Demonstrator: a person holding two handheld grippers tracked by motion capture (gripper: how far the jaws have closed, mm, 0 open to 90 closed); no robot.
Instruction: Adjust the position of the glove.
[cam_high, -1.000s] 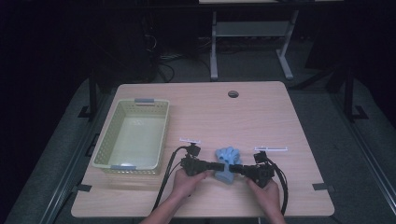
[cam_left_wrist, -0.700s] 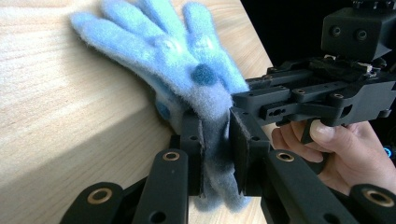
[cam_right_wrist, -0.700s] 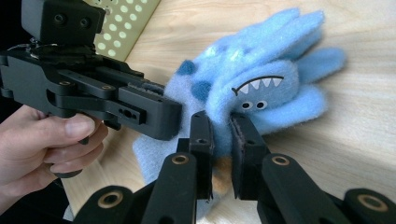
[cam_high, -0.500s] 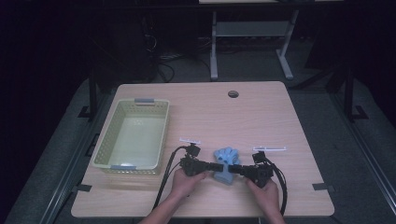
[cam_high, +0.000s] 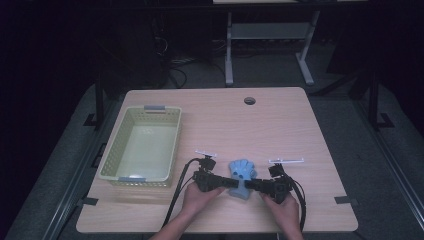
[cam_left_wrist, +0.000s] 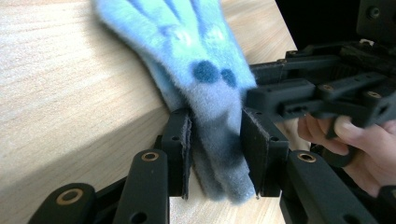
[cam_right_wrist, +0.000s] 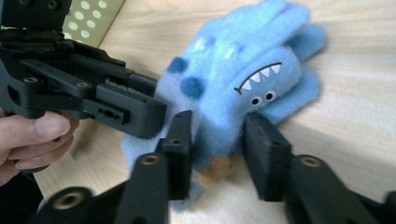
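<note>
Overhead looks down; both close views share glove (cam_high: 241, 177).

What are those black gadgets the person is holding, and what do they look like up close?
They are two hand-held black plastic grippers, left and right. Each has two flat black fingers on jointed links with brass-coloured pivot rivets. A thick black cable trails from each, and a small pale bar stands above each. The forearms are bare, with no sleeves in sight.

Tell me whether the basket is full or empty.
Empty: the high view shows the basket's bare pale floor, while the blue glove lies outside on the table.
</note>
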